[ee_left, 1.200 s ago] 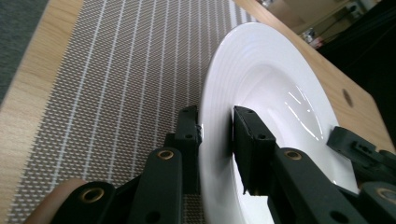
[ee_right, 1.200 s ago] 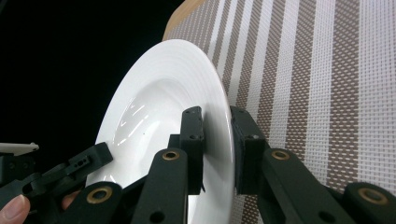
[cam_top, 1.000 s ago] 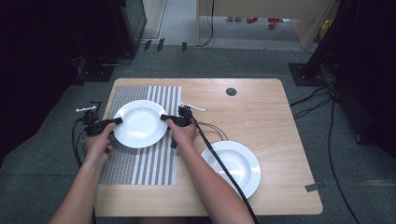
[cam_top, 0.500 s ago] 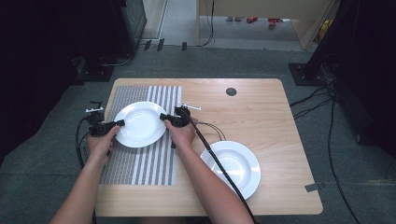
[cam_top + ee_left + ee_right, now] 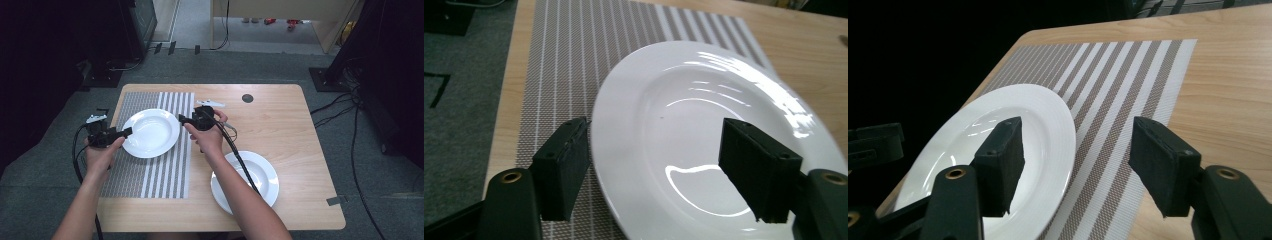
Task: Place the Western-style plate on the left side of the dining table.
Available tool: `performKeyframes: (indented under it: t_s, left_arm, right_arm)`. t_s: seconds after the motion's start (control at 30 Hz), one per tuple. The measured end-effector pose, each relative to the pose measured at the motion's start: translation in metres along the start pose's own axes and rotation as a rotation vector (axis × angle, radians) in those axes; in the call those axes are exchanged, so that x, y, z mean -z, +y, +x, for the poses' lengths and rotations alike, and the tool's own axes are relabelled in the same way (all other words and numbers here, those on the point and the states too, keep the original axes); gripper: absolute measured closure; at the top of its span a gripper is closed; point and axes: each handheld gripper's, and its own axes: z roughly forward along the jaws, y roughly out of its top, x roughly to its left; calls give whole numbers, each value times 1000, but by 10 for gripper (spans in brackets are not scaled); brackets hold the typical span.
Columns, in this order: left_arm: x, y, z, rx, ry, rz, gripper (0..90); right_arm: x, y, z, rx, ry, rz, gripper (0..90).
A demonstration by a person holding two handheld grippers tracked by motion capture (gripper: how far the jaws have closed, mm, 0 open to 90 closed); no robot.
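A white plate (image 5: 151, 132) lies flat on a grey-and-white striped placemat (image 5: 165, 175) at the table's left. My left gripper (image 5: 126, 132) hovers at the plate's left rim and my right gripper (image 5: 182, 119) at its right rim. In the left gripper view the jaws (image 5: 654, 140) stand wide apart astride the plate's (image 5: 704, 115) rim, pads clear of it. The right gripper view shows the right gripper (image 5: 1078, 132) the same way over the plate's (image 5: 1013, 150) edge and the placemat (image 5: 1118, 85). Both pairs of jaws have just been opening, and neither presses on anything.
A second white plate (image 5: 252, 175) sits on the bare wood at the front right, under my right forearm. A small dark round cap (image 5: 247, 98) is set in the tabletop (image 5: 300, 130) near the far edge. Cables lie on the floor to the right.
Both grippers were closed on the plate's opposite rims; they have let go, opened and lifted slightly away. The plate rests on the placemat where it was.
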Motion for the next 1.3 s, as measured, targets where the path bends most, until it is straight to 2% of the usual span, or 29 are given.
performKeyframes:
  t_s: [0.1, 0.23, 0.37, 0.47, 0.53, 0.6, 0.73, 0.83, 0.93, 1.0, 1.2, 1.3]
  left_arm:
    - [10, 0, -7, -12, -26, -25, 261]
    - [22, -2, -14, -14, -60, -53, 240]
    - [26, -7, -24, -25, -74, -44, 220]
    - [27, -12, -31, -27, -77, -27, 214]
    - [29, -17, -34, -32, -85, -26, 203]
    - [32, -22, -37, -33, -94, -24, 202]
    - [36, -31, -42, -43, -91, -17, 201]
    - [39, -35, -45, -37, -87, -12, 200]
    - [41, -39, -47, -28, -80, -10, 200]
    - [41, -47, -52, -33, -73, -5, 200]
    - [40, -57, -58, -36, -81, 3, 200]
    - [43, -63, -64, -13, -115, 0, 199]
  right_arm:
    - [18, 4, -8, 4, 29, -10, 383]
    - [41, 3, -22, -32, 51, -8, 359]
    - [62, -1, -34, -57, 84, -22, 334]
    - [78, -4, -41, -18, 69, -12, 309]
    - [88, -7, -45, -12, 55, -19, 308]
    - [100, -10, -49, -17, 69, -21, 299]
    - [118, -16, -54, 2, 75, -24, 275]
    - [130, -20, -61, -13, 73, -22, 271]
    - [142, -24, -67, -6, 57, -27, 271]
    - [150, -28, -72, -9, 53, -33, 263]
    - [171, -40, -89, -14, 18, -38, 261]
    - [181, -46, -97, -17, 5, -34, 258]
